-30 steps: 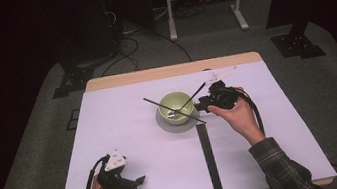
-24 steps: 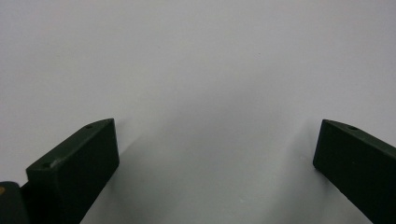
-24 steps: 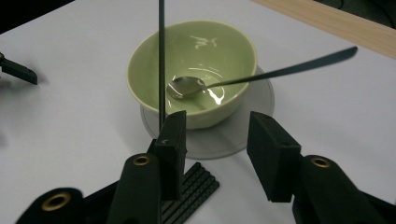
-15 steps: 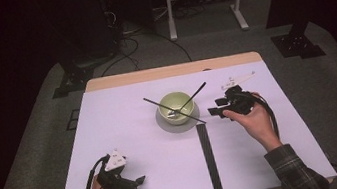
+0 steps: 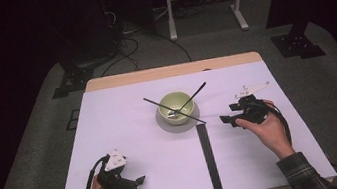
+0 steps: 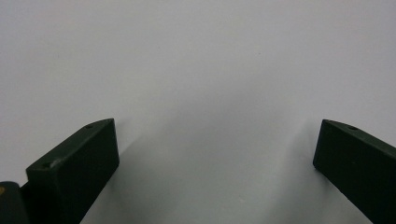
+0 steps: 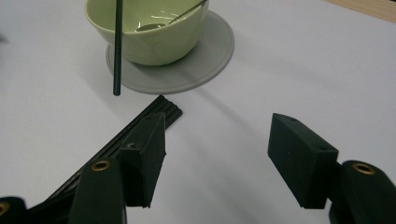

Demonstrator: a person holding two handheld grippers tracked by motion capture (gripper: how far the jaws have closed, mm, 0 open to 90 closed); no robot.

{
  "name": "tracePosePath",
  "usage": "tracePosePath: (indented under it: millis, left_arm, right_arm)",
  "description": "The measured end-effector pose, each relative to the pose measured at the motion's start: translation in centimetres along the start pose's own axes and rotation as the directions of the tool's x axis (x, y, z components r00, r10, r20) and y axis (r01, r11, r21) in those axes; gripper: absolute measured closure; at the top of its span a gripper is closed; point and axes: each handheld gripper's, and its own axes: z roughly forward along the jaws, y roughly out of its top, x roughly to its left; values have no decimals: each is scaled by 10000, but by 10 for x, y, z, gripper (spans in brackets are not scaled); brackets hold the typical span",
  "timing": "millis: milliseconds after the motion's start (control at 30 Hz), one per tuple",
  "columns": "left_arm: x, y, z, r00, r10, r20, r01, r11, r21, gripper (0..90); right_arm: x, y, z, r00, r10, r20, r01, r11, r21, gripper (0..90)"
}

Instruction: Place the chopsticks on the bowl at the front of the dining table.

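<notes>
Matte white sheet [image 5: 126, 131] over a wooden table, dark room behind. At the centre, a glossy pale-green round bowl [image 5: 175, 105] stands on a flat grey disc [image 5: 179, 122]; thin dark rods [image 5: 176, 105] lean crosswise in it, beside a metal spoon [image 7: 161, 23]. A ribbed black strip [image 5: 209, 159] runs toward six o'clock from the disc. At four o'clock of the bowl, the right gripper [image 5: 229, 115] has just been opening, jaws apart, nothing between them. At seven o'clock, the left gripper [image 5: 138, 183] rests, jaws wide, empty.
</notes>
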Motion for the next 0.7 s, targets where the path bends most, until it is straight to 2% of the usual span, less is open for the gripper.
tracePosePath:
  millis: [233, 467, 700]
  left_arm:
    - [0, 0, 0, 10000, 26, -3, -26, 10000, 8, 0]
    - [0, 0, 0, 10000, 26, -3, -26, 10000, 7, 0]
    - [0, 0, 0, 10000, 4, -5, -4, 10000, -13, 0]
  right_arm:
    - [0, -14, -5, 9998, 62, 170, -62, 10000, 2, 274]
    - [2, -24, -7, 9999, 5, 157, -7, 9999, 129, 271]
    - [10, -31, -6, 10000, -75, -40, 76, 9998, 191, 271]
